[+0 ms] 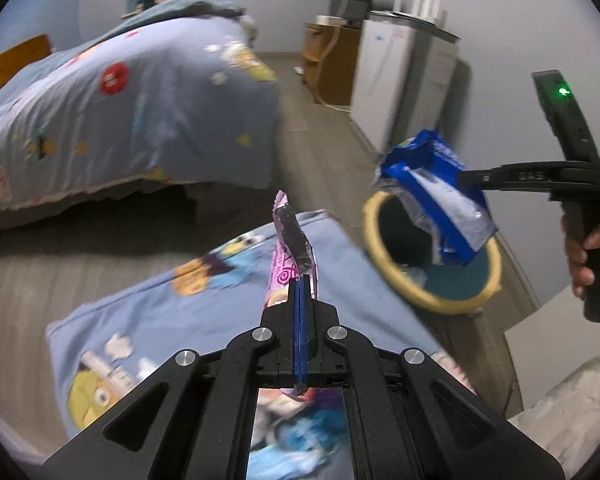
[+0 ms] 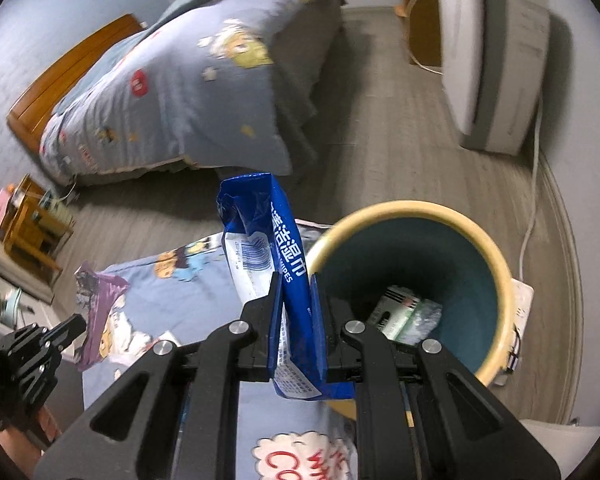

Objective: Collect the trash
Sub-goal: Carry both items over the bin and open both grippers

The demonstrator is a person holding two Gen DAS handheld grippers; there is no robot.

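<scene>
bed: on the far left you see a bed (image 2: 172,92) with a blue-grey cartoon cover and a red round patch; the print on the patch is too blurred to read.
pillow: below your grippers lies a pillow (image 1: 148,320) in the same cartoon cloth. in the right wrist view it shows big red letters near the bottom edge, only partly visible, so you cannot read the word.
left gripper: your left gripper (image 1: 300,280) is closed tight on a pink wrapper (image 1: 290,248), which stands up from the jaws above the pillow. it has a dark foil inside and a pink swirl mark; no brand is readable.
right gripper: your right gripper (image 2: 294,280) clamps a blue wipes pack (image 2: 268,240). the pack shows white chinese characters, the letters "pes" of "wipes" and a barcode on a white panel. in the left wrist view it hangs over the rim of the bin.
trash bin: to the right stands a trash bin (image 2: 496,264), yellow rim and dark teal inside, on the wood floor. a green-and-white package (image 2: 408,312) already lies at its bottom; its text is too small to read.
white appliance: far right, a white appliance (image 2: 492,52) stands against the wall.
</scene>
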